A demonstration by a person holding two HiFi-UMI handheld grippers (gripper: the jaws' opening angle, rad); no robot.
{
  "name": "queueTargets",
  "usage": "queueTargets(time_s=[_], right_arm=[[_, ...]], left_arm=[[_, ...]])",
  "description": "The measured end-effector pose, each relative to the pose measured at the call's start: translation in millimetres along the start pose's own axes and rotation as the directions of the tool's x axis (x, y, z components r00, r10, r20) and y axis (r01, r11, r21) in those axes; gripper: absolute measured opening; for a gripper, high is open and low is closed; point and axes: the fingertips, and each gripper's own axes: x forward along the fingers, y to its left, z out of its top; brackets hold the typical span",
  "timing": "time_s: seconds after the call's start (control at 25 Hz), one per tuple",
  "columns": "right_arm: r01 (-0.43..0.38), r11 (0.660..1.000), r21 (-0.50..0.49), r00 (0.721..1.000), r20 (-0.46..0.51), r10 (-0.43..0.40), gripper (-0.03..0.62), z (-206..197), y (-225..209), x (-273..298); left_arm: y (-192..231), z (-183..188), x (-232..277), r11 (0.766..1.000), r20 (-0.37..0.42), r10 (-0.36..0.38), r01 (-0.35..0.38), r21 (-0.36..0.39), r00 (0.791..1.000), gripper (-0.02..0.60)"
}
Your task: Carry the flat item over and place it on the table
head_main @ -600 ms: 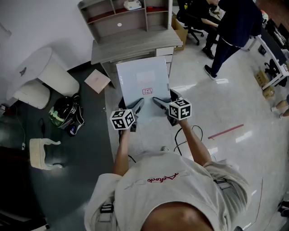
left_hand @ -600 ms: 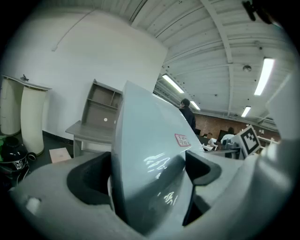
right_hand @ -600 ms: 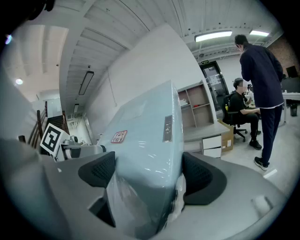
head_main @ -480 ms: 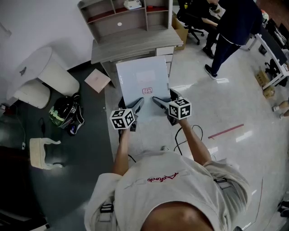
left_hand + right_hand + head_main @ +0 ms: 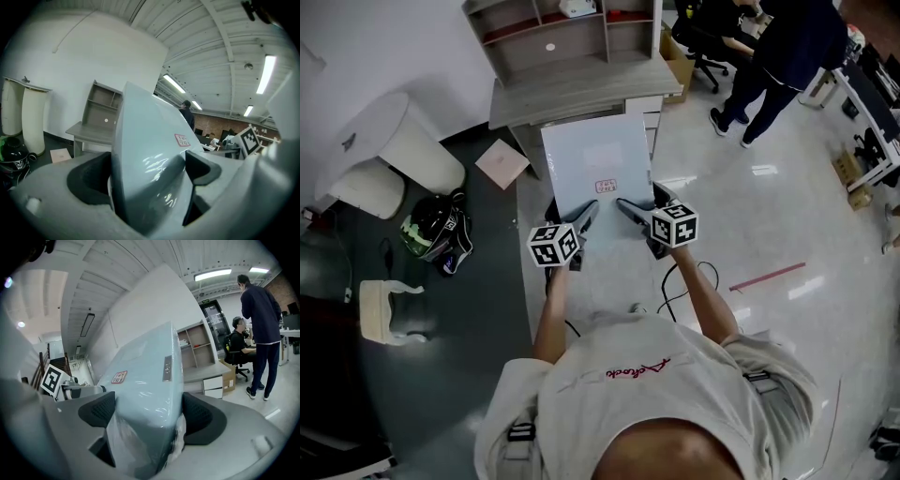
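Observation:
The flat item (image 5: 596, 169) is a pale blue-grey, plastic-wrapped box with a small red label, held level in the air in front of me. My left gripper (image 5: 581, 217) is shut on its near left edge and my right gripper (image 5: 630, 210) on its near right edge. In the left gripper view the flat item (image 5: 150, 140) fills the gap between the dark pads (image 5: 89, 180). The right gripper view shows the flat item (image 5: 150, 376) wedged the same way between that gripper's pads (image 5: 201, 418). The grey table (image 5: 581, 89) with a shelf unit stands just beyond the item's far edge.
A pink flat box (image 5: 502, 164) lies on the dark floor left of the table. White cylinders (image 5: 403, 141), a helmet (image 5: 431, 230) and a white bag (image 5: 384, 314) sit further left. A person (image 5: 778, 47) stands at the upper right. A cable (image 5: 689, 281) runs across the floor near my feet.
Both grippers and the flat item keep their places in the view. The standing person at the upper right has stepped to the left.

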Motion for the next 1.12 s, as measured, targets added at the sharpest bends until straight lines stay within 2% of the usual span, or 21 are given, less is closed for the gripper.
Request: queueTargets(time_s=[0.56, 1.12], right_arm=[[-0.051, 0.999, -0.001, 0.999, -0.014, 0.051, 0.466, 7, -42, -5], [-0.048, 0.999, 0.004, 0.999, -0.016, 0.048, 0.466, 20, -76, 29]], left_arm=[[-23, -2, 32, 0.999, 0.013, 0.050, -0.050, 0.006, 0.999, 0.508], [-4, 9, 77, 0.999, 0.009, 0.047, -0.048, 0.003, 0.999, 0.508]])
